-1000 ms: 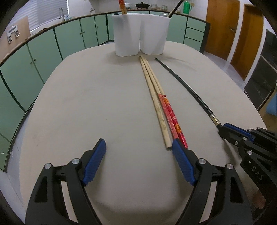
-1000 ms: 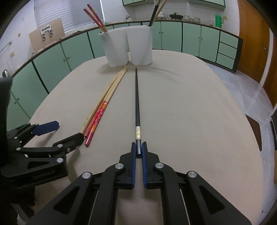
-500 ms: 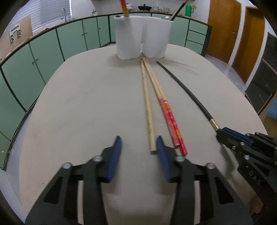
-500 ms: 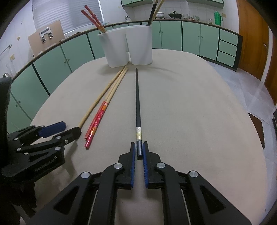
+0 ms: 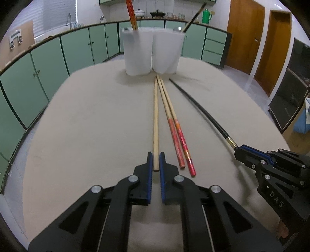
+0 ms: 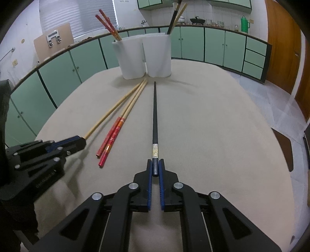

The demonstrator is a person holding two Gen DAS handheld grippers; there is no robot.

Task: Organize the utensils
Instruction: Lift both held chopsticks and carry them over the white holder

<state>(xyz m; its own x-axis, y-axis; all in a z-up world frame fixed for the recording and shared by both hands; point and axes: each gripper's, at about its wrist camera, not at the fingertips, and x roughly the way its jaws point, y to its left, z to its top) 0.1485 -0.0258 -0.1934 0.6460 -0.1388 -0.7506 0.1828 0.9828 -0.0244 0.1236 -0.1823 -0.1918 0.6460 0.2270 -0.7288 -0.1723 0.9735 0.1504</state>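
My left gripper (image 5: 156, 157) is shut on the near end of a plain wooden chopstick (image 5: 155, 120) that lies on the beige table (image 5: 87, 126). Two red-handled chopsticks (image 5: 177, 133) lie just right of it. My right gripper (image 6: 155, 164) is shut on the near end of a black chopstick (image 6: 154, 116), which also rests on the table. Each gripper shows in the other's view, the right gripper (image 5: 240, 153) and the left gripper (image 6: 81, 142). Two white holder cups (image 5: 153, 52) stand at the far end, with red chopsticks (image 6: 107, 24) in the left one and dark and wooden ones (image 6: 175, 15) in the right.
Green cabinets (image 5: 38, 66) curve around the far side of the table. Wooden doors (image 5: 244, 34) stand at the right. The table edge drops to a tiled floor (image 6: 271, 100) on the right.
My left gripper moved forward and right and closed from wide open onto the plain wooden chopstick's near end. My right gripper stayed shut on the black chopstick.
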